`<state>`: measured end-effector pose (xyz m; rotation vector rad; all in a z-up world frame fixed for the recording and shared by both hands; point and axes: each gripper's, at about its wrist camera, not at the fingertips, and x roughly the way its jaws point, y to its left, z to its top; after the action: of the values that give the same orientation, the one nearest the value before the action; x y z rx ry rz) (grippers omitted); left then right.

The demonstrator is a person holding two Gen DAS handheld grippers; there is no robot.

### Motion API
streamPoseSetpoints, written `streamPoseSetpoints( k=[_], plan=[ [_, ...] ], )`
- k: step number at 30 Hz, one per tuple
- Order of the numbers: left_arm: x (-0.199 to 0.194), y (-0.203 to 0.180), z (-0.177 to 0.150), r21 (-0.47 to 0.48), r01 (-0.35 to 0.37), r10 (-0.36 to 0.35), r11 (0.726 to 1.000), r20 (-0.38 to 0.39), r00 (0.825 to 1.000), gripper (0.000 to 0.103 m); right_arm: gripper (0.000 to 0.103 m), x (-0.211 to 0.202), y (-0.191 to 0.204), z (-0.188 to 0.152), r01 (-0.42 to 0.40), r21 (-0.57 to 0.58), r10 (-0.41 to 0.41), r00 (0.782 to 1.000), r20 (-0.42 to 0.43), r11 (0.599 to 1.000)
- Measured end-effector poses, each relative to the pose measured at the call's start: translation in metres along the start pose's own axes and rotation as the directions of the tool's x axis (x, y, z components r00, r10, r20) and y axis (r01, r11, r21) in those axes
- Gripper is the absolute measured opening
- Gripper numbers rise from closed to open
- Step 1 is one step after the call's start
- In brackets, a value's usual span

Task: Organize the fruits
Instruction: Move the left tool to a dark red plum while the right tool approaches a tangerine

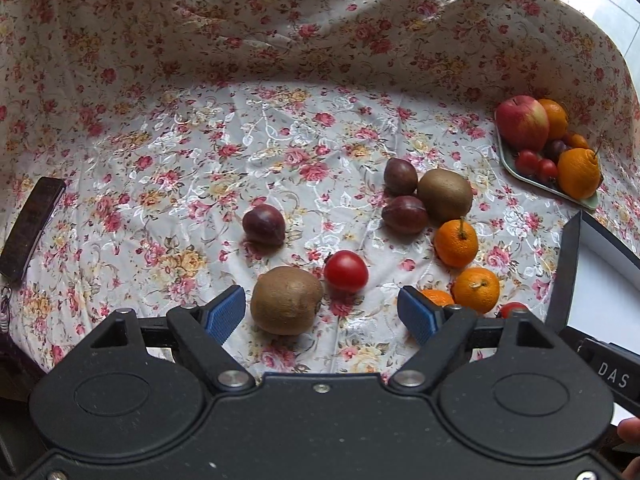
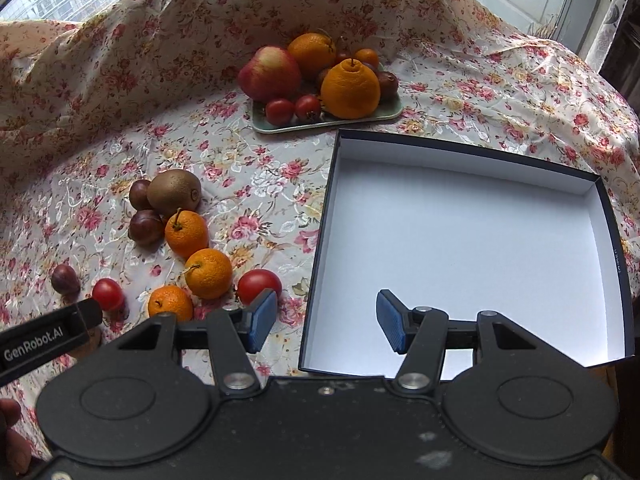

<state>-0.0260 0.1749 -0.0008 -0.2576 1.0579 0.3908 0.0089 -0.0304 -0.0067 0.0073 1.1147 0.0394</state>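
Loose fruit lay scattered over a glossy floral tablecloth [image 1: 168, 152], wrinkled and draped up behind. Nearest the left gripper [image 1: 322, 312]: a fuzzy brown kiwi [image 1: 286, 300], oval and matte, between the blue ribbed pads [image 1: 225, 314] but closer to the left-hand one, not visibly pressed by either. Jaws stood wide, released, nothing grasped. Just beyond the kiwi sat a smooth, shiny red tomato [image 1: 346, 271], and farther off a dark purple plum [image 1: 264, 225], round with a dull sheen. To the right, a cluster: two more plums [image 1: 400, 176], a second kiwi [image 1: 445, 195], and small mandarins [image 1: 457, 242] with dimpled peel and short stems.

Farther back, a pale green flat tray [image 2: 372, 118] held a heap: a red-yellow apple [image 2: 270, 74], a large knobbly orange [image 2: 350, 90] with a pointed neck, a rounder orange behind it, and small tomatoes [image 2: 280, 112] at the front edge.

Right gripper [image 2: 326, 320] hovered over the near left edge of a shallow rectangular box [image 2: 460, 152], dark outside, plain white inside, thin card walls. Jaws apart, released, holding nothing. One more tomato [image 2: 259, 285] rested just beside its left pad, another mandarin [image 2: 209, 273] close by.
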Motion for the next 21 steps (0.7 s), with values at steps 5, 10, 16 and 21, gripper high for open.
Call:
streamPoseSetpoints(
  k=[5, 10, 16, 21],
  plan=[
    [0.002, 0.035, 0.006, -0.058, -0.046, 0.046, 0.997, -0.003, 0.999, 0.085, 0.054, 0.007, 0.025, 0.001, -0.055, -0.014, 0.054, 0.996, -0.064, 0.998],
    [0.001, 0.057, 0.017, -0.095, -0.035, 0.031, 0.995, -0.035, 0.999, 0.085, 0.051, 0.005, 0.041, 0.008, -0.124, -0.003, 0.123, 0.989, -0.086, 0.992],
    [-0.011, 0.067, 0.050, -0.110, -0.029, 0.033, 0.994, 0.036, 0.999, 0.085, 0.051, 0.002, 0.057, 0.041, -0.161, 0.019, 0.162, 0.986, -0.049, 0.987],
    [-0.003, 0.068, 0.083, -0.131, -0.056, 0.064, 0.990, 0.061, 0.996, 0.085, 0.051, 0.004, 0.071, 0.065, -0.172, 0.012, 0.172, 0.985, -0.010, 0.985]
  ],
)
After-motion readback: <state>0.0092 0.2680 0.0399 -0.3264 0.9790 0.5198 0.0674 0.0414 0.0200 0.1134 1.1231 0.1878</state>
